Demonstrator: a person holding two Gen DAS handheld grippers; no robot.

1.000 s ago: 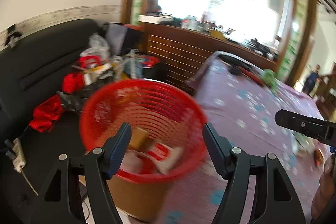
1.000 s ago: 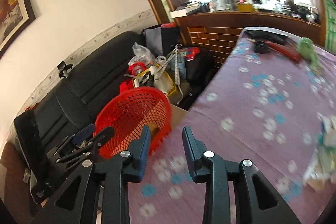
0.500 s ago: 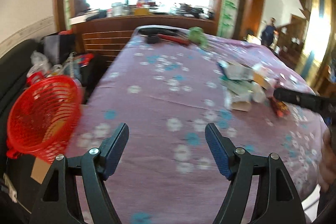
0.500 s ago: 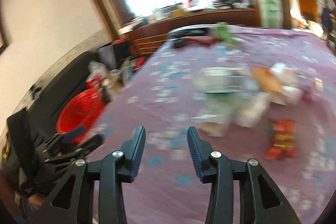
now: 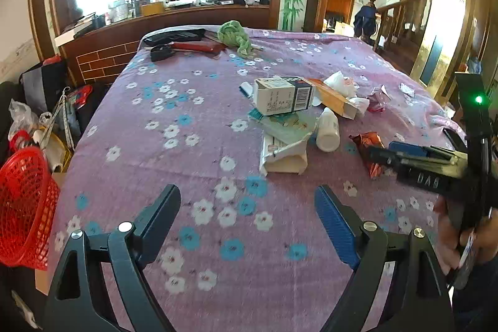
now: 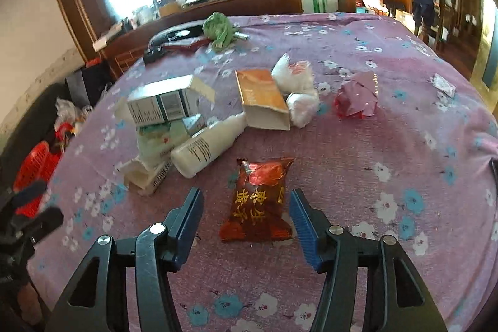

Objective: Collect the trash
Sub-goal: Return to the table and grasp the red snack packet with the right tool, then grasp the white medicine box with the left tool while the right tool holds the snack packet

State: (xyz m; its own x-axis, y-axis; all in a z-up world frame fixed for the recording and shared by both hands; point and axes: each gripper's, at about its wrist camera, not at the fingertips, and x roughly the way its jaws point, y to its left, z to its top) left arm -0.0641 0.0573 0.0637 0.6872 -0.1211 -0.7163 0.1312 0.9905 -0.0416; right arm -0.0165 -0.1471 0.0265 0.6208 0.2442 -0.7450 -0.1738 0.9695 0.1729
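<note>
Your right tongs (image 6: 246, 215) are spreading on either side of the crinkled red foil snack packet (image 6: 257, 201) on the purple flowered bedspread (image 6: 389, 126), pads not yet touching it, so you are lining up a pick: lower, then squeeze. Your left tongs (image 5: 247, 217) are opening over bare cloth, holding nothing. The red mesh plastic basket (image 5: 21, 207) waits beside the bed in a cluttered, sunlit room.
</note>
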